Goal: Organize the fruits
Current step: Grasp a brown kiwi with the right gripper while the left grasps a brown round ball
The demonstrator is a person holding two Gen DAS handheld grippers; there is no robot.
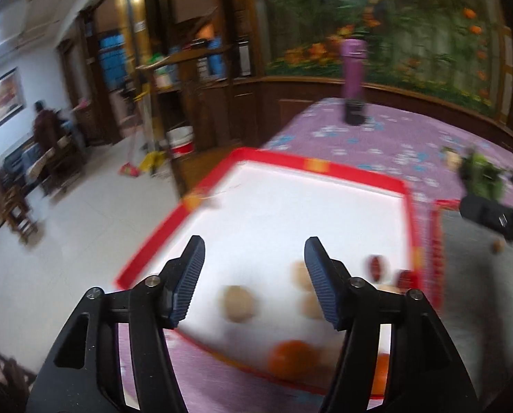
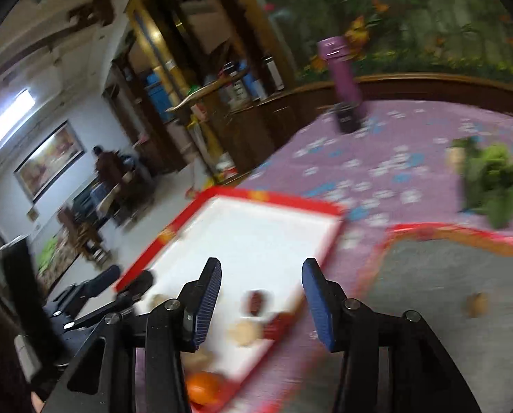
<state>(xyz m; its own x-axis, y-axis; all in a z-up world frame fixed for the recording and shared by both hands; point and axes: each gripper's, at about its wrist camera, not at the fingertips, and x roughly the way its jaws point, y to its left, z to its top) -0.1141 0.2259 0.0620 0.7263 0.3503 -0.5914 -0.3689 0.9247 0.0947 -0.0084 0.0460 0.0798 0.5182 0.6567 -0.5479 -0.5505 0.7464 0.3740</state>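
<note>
Fruits (image 1: 238,303) mostly gathered at the near end of the red-rimmed white tray (image 1: 325,166); one small brown piece (image 2: 477,304) left on the grey mat (image 2: 446,275) beside the tray. Left gripper (image 1: 253,284) and right gripper (image 2: 261,304) above the tray, jaws apart, empty.

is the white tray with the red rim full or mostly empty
Mostly empty. The white tray shows bare white floor across its far part; only a few tan round fruits, dark red ones and an orange sit at its near end.
</note>
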